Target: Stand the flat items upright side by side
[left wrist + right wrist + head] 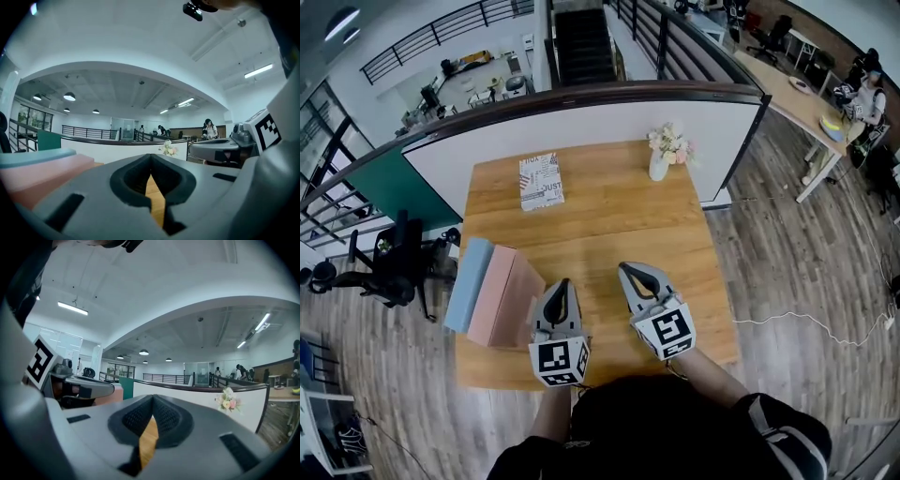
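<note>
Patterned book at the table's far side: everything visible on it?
The rectangular book, its cover white with red and dark print, looks like paper. It lies flat and closed on the wooden table near its far edge, left of centre. Nothing else touches it.

Brownish book (517, 302): near corner hidden behind left gripper (563, 284). Patterned book (541, 180): cover print mostly too small to read. Distant people (865, 89) tiny, indistinct.

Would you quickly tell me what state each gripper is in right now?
Left gripper: jaws closed, holding nothing.
Right gripper: jaws closed, holding nothing.
</note>
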`<state>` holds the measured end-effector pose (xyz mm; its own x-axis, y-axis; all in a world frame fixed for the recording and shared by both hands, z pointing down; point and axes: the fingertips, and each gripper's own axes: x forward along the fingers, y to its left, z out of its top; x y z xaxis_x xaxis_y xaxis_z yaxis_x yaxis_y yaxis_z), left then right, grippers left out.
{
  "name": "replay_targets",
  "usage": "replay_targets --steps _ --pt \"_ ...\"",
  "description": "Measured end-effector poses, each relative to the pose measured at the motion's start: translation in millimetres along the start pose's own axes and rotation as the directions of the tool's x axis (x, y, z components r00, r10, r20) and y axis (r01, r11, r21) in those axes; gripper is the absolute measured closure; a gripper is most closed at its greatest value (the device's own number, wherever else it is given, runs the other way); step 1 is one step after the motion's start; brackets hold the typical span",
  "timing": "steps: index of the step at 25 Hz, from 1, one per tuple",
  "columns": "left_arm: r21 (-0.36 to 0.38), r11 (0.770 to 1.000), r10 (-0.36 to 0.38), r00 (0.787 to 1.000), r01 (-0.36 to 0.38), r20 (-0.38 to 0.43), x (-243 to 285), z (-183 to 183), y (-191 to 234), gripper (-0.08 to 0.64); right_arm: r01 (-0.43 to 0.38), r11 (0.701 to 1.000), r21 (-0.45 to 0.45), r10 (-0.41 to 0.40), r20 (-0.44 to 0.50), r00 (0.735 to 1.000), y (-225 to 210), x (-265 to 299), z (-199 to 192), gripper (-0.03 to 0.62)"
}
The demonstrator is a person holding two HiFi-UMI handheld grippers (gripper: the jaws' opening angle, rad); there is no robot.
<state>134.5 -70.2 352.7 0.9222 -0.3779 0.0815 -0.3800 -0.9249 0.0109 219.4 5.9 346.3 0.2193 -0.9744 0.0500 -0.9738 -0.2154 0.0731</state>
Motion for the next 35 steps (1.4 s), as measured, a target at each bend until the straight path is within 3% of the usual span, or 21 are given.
replay_targets --steps 14,35 --pt "-0.001 0.998 0.059 0.998 -0.059 -0.002 -7.0 -5.0 16.3 0.56 0.032 0.999 -0.015 -0.032 0.004 0.999 -14.3 -4.0 3.4 0.588" --pt "-0.008 0.998 0.054 0.998 -0.054 -0.007 -3.6 -9.7 8.9 0.56 0.002 0.999 -0.034 -0.001 0.023 1.0 -8.2 -0.6 8.7 0.588"
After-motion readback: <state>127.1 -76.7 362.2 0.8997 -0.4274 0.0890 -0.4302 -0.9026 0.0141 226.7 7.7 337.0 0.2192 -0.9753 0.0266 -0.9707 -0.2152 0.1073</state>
